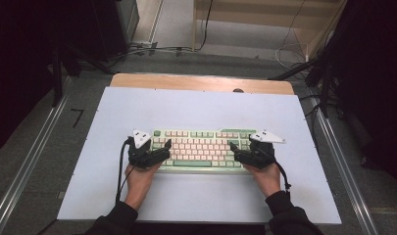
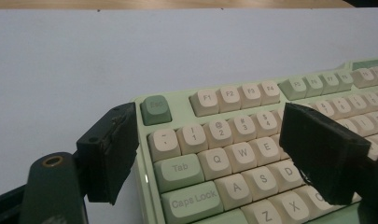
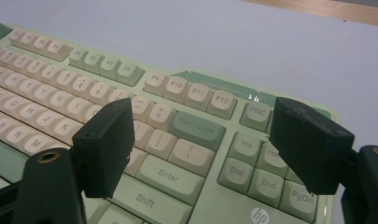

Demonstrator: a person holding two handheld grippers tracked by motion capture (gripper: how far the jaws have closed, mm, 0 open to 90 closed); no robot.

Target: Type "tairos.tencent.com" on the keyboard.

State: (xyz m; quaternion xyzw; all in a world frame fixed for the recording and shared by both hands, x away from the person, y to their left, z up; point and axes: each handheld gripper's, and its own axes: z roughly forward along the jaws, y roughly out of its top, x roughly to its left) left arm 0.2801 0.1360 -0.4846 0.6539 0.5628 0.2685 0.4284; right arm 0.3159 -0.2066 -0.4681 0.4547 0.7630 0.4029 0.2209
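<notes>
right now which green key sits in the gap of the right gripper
The Backspace key, the wide green one right of the "=" key, lies between the open right gripper's jaws; Enter and Shift below are cream.

A white mat (image 1: 201,105) covers the wooden worktop (image 1: 201,82). Grey carpet (image 1: 49,147) surrounds it, with cables (image 1: 157,49) trailing near a pale wood shelf (image 1: 264,14) beyond its far edge

- The keyboard (image 1: 201,149) is pale green with cream keycaps and some darker green ones: Esc, Tab, Caps Lock, Backspace, the navigation cluster
- It lies flat and right way up, its long side running left to right, near the middle of the white mat (image 1: 196,105), slightly toward the person
- An hp logo (image 3: 260,215) sits at its lower right corner
</notes>
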